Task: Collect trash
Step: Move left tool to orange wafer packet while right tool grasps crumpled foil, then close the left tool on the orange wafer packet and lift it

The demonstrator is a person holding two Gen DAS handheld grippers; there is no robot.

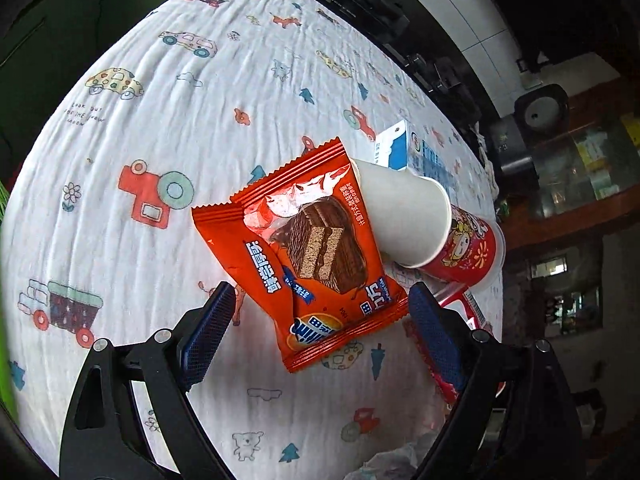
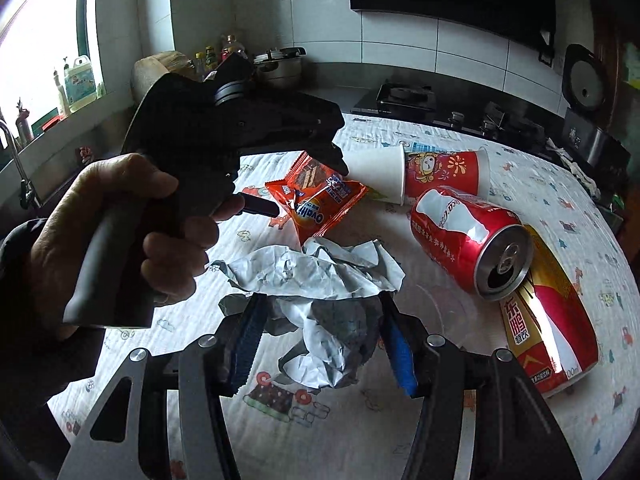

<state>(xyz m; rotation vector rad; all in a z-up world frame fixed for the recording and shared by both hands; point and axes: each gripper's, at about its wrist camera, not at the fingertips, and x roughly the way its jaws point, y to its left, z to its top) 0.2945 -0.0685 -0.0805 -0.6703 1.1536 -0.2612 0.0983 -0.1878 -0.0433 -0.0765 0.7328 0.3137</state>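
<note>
An orange snack wrapper (image 1: 304,248) lies on the patterned tablecloth (image 1: 160,120). My left gripper (image 1: 322,292) is open, its blue pads on either side of the wrapper's near end without pressing it. In the right wrist view a hand (image 2: 100,208) holds that left gripper (image 2: 300,184) over the wrapper (image 2: 316,200). My right gripper (image 2: 322,300) is shut on a crumpled ball of white and grey paper (image 2: 316,272), which bulges out between and above the pads.
A white paper cup (image 1: 404,216) lies on its side against the wrapper, with a red paper cup (image 1: 468,248) and a blue-white carton (image 1: 404,152) behind. A red cola can (image 2: 464,232) and a gold-red can (image 2: 548,320) lie to the right. A stove (image 2: 404,96) stands beyond the table.
</note>
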